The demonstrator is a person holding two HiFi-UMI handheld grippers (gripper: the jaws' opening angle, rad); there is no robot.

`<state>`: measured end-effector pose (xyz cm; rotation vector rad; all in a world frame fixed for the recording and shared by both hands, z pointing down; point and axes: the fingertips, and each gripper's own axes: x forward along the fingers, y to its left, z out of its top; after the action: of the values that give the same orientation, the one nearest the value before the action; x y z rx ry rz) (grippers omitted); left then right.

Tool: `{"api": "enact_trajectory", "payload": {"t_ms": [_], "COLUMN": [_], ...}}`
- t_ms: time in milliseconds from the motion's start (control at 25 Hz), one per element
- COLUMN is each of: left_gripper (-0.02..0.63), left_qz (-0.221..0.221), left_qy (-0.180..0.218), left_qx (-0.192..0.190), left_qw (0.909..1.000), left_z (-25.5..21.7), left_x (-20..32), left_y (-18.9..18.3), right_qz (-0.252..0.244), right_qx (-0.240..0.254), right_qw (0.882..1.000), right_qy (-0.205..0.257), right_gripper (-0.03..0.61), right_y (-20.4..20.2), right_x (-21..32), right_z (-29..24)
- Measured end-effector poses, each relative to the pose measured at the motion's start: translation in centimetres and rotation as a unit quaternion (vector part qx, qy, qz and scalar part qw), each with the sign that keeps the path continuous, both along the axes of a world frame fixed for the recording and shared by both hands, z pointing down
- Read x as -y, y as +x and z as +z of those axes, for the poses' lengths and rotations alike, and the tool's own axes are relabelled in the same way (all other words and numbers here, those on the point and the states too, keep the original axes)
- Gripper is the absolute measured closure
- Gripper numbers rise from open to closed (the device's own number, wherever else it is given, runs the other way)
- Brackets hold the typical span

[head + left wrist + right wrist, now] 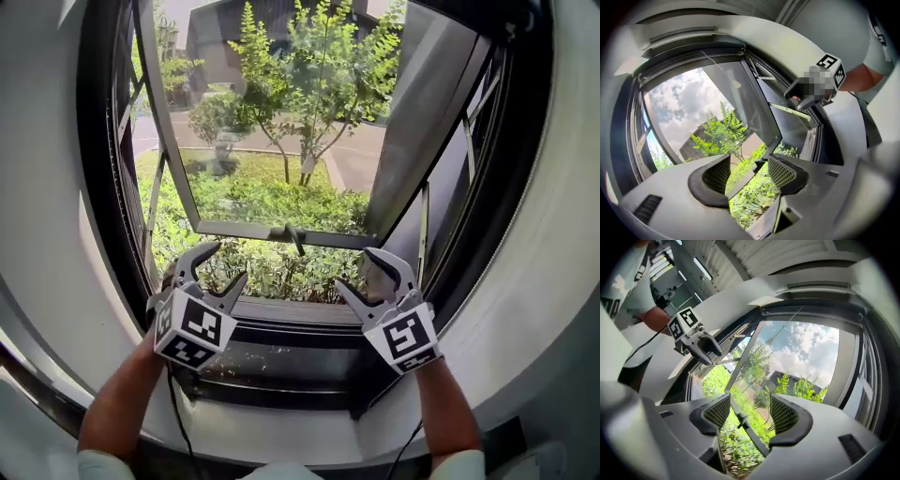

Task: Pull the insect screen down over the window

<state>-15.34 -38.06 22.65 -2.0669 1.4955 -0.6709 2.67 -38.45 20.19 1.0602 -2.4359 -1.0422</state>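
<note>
White wall (47,234) curves around a dark window frame (103,187). The glass sash (281,122) is swung outward, hinged at the top, with its bottom rail out over green shrubs (272,202). The opening is uncovered. The insect screen isn't down over it, and I can't make out the screen itself in any view.

The dark sill (281,366) runs across the bottom of the frame. Both forearms (122,403) come up from below.

Left hand-held gripper (225,262) is above the left part of the sill. Its jaws are apart with nothing between the mesh pads (717,174), only garden behind them. Right hand-held gripper (356,269) is above the right part of the sill, about level with the left one. Its jaws are also apart and empty, touching nothing.

A small dark handle (296,239) sits at the middle of the sash's bottom rail, between the two grippers and beyond them.

A thin cord (723,70) hangs from the top of the frame and ends in a small tab (736,84). It is well clear of both grippers.
</note>
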Motion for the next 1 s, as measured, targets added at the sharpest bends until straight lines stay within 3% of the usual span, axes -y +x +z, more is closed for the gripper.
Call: {"api": "enact_trajectory", "payload": {"t_ms": [160,400,680,1000], "left_gripper": [0.316,0.279,0.258,0.228], "left_qz": [-0.039,-0.092,-0.131,-0.199], "left_qy": [0.018,0.082,0.150,0.199], "left_qx": [0.067,0.156,0.215,0.276], "left_qw": [0.9968,0.9801,0.9561,0.9190], "left_z": [-5.9,-15.3,-25.1,-36.0], "left_x": [1.6,2.7,2.9,1.3], "left_y": [-1.9,-4.4,-6.9,-10.7], "right_qz": [0.020,0.071,0.147,0.227], "right_qx": [-0.046,-0.095,-0.149,-0.161], "right_qw": [0.996,0.979,0.948,0.917], "right_qy": [0.071,0.165,0.240,0.285], "right_gripper": [0.318,0.299,0.282,0.263], "right_y": [0.7,2.3,4.7,9.2], "right_x": [0.7,1.4,2.3,1.7], "right_z": [-6.9,-17.6,-27.7,-37.0]}}
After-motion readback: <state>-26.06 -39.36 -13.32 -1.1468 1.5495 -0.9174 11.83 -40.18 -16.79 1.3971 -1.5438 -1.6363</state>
